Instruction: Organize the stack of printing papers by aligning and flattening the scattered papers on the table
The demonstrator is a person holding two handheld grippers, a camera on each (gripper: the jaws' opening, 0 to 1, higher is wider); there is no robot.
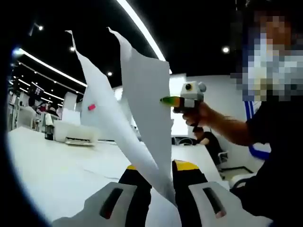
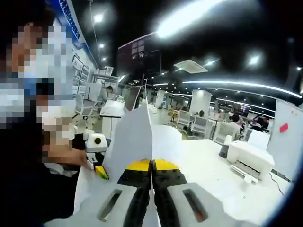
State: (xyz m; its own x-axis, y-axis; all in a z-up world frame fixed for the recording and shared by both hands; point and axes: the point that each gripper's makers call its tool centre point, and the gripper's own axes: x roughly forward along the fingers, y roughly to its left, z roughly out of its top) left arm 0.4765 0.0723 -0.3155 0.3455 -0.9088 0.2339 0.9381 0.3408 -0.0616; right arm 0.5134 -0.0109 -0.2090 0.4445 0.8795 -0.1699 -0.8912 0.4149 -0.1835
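Left gripper view: the left gripper [image 1: 162,182] pinches the papers [image 1: 142,109] upright above the table [image 1: 52,165]; the right gripper [image 2: 152,177], jaws pressed together, nips their opposite edge. The sheets look mid-alignment; next they likely need tapping square and laying flat.

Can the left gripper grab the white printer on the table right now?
Probably not. The left gripper is shut on the paper sheets, held up in the air, so its jaws are busy. The printer sits far across the table.
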